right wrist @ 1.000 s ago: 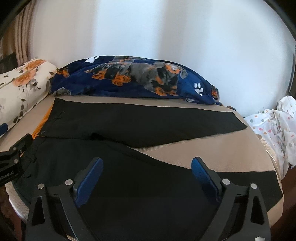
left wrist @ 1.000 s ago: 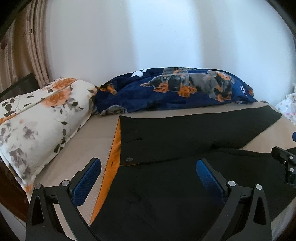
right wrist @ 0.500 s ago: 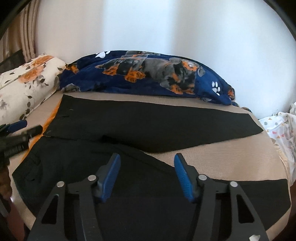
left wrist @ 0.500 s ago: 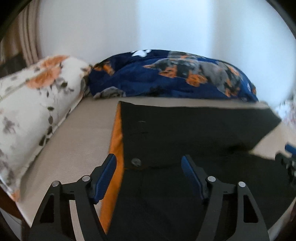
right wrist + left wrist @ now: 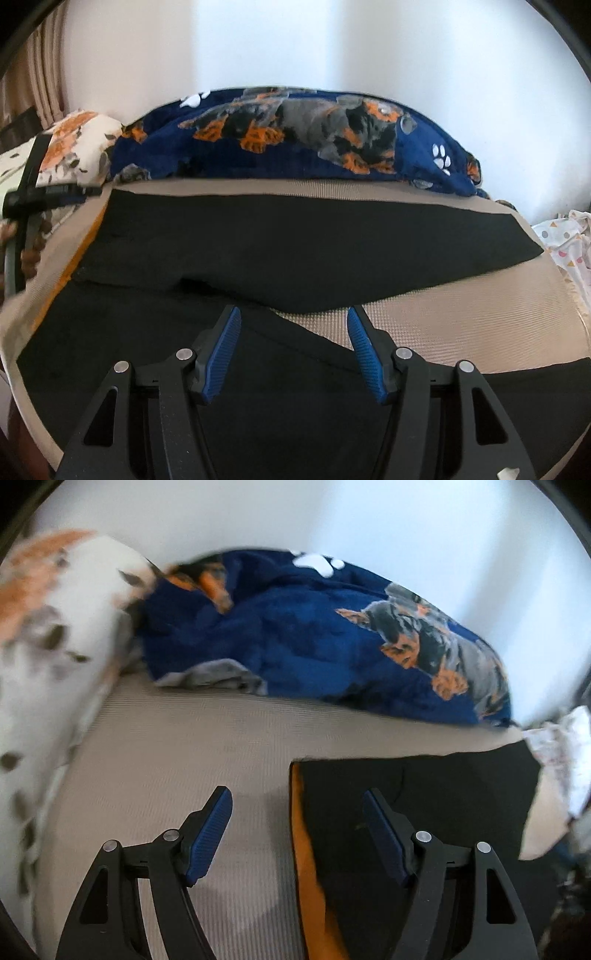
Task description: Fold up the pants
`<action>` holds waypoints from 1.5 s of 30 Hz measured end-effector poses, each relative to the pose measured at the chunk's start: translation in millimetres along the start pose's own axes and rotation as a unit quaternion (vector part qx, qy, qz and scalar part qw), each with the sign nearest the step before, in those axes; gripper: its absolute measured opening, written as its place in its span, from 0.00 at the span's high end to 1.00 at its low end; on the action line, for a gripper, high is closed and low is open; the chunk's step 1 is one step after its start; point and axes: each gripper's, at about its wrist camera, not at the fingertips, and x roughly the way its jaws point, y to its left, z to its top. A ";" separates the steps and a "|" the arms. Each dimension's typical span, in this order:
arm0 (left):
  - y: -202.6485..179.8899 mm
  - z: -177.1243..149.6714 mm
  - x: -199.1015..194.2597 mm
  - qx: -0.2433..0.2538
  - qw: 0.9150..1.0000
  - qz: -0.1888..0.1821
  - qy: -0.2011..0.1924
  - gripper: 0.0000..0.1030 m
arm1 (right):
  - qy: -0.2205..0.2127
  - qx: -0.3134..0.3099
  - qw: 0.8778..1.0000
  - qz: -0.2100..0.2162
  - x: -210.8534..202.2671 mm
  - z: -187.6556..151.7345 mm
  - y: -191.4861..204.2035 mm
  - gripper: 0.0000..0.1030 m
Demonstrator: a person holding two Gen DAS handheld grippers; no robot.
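- The black pants [image 5: 280,240] lay spread flat on the tan bed [image 5: 461,325], legs splayed apart toward the right.
- An orange lining [image 5: 86,240] showed along the waist edge at left.
- The right gripper [image 5: 293,332] hovered over the near leg, its blue pads [image 5: 225,343] parted with nothing between them.
- The left gripper [image 5: 40,192] sat at the far left (blurred, so its jaws were unreadable).
- A navy dog-print blanket [image 5: 295,140] lay behind the pants, beside a floral pillow [image 5: 77,147].

Matt black cloth pants [image 5: 280,243] lie on a ribbed woven beige mattress cover [image 5: 461,325] beside a plush blanket [image 5: 295,144].
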 end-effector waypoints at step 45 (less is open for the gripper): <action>-137.0 -190.9 -172.3 0.066 0.984 -0.066 -0.153 0.91 | 0.073 0.345 0.904 0.243 68.1 58.6 -157.2 0.41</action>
